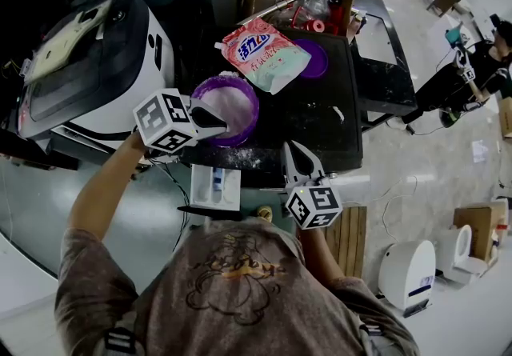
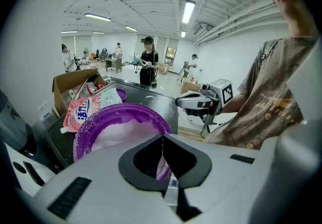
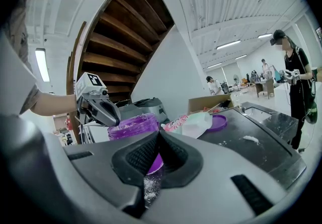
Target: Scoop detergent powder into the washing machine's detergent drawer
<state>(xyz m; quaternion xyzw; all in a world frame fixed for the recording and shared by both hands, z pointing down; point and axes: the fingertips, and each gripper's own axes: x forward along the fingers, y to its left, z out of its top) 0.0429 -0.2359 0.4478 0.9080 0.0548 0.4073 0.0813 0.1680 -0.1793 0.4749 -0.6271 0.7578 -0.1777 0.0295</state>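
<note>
Two things lie nearest you: the open detergent drawer [image 1: 216,186] and, just to its right, the right hand-held gripper [image 1: 294,151], its jaws pressed together on nothing. Further out, the left hand-held gripper [image 1: 222,122], likewise closed and empty, hangs over the purple tub [image 1: 242,137] of white powder [image 1: 236,98]. Expect that powder to be light, loose and quick to spill; stray grains [image 1: 337,114] already dust the surface [image 1: 320,138]. No scoop shows, so hold the stiff tub by its rim.

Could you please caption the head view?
Shut left gripper over the powder-filled round purple plastic tub; right gripper shut.
</note>
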